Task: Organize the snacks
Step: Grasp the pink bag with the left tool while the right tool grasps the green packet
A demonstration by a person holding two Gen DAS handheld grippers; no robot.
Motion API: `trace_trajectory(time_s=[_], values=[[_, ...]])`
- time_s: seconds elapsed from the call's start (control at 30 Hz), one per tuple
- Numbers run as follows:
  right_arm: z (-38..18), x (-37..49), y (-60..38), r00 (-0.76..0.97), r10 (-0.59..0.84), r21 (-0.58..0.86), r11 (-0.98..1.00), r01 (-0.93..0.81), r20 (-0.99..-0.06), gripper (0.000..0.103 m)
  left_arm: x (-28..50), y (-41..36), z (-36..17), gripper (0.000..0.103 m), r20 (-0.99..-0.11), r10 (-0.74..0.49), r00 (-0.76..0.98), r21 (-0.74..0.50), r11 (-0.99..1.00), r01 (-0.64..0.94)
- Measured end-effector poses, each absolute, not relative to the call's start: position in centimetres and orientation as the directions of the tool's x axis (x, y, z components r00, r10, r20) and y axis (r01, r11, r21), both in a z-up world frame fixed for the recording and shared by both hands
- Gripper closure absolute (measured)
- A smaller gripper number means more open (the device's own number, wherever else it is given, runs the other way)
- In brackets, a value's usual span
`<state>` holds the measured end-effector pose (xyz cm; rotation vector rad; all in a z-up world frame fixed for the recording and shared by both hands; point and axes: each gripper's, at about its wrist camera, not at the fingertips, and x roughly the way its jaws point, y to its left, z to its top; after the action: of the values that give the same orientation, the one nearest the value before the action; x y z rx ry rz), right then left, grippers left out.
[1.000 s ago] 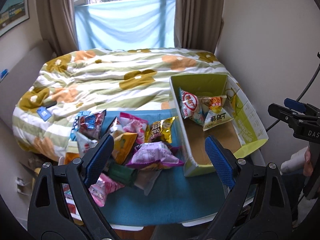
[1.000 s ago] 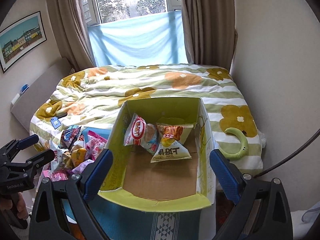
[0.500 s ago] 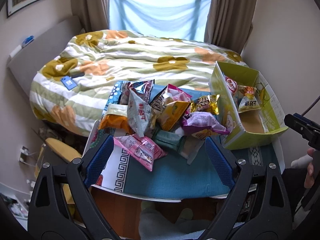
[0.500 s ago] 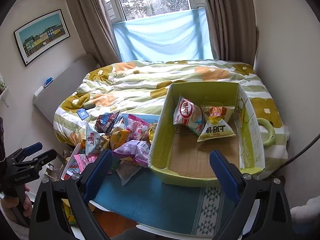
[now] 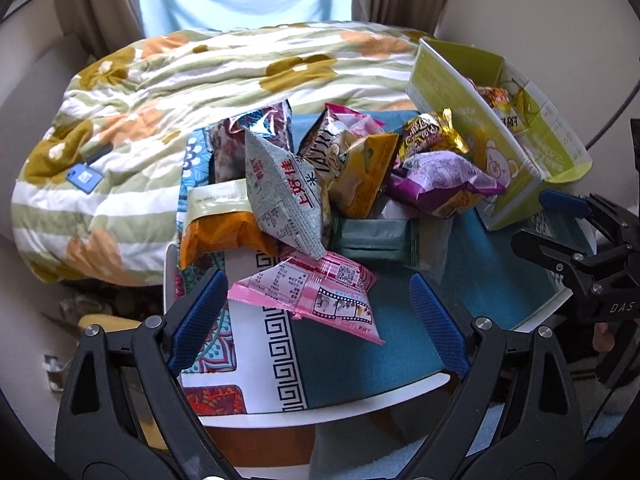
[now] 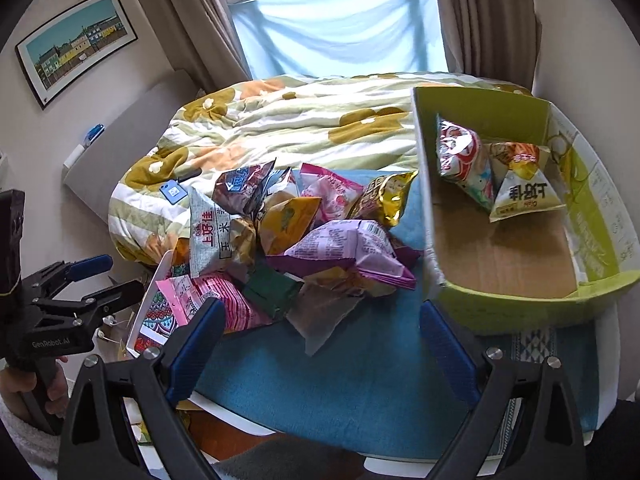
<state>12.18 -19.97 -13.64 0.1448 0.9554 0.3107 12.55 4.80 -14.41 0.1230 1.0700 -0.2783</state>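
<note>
Left wrist view puts your wide-spread left gripper (image 5: 316,312) over the pink packet (image 5: 312,294) beside the box (image 6: 520,240), right gripper (image 6: 320,344) also apart; grab carelessly and neighbouring bags may slide off.

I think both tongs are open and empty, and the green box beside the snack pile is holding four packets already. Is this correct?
Not quite: the green box is holding two packets, not four, as the right wrist view shows. The rest stands: left tongs and right tongs are open and empty, and the box sits beside the snack pile.
</note>
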Motion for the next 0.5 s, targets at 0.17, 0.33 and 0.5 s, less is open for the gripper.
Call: trace_trajectory(time_s=[0.17, 0.33, 0.5], values=[[-16.9, 13.1, -16.2, 0.503, 0.301, 0.150, 0.936, -0.319, -0.810, 0.007, 14.5, 4.4, -18.7, 0.012, -0.915, -0.183, 0.360, -0.037, 0.926, 0.375], [-20.8, 14.0, -14.4, 0.442, 0.293, 0.112, 0.913, -0.392, -0.848, 0.007, 15.5, 4.5, -21.9, 0.012, -0.928, -0.183, 0.325, -0.036, 0.911, 0.411], [-22.4, 14.5, -13.8, 0.438, 0.274, 0.065, 0.898, -0.435, -0.856, 0.007, 16.0, 4.3, -23.9, 0.012, -0.932, -0.220, 0.288, -0.078, 0.898, 0.433]])
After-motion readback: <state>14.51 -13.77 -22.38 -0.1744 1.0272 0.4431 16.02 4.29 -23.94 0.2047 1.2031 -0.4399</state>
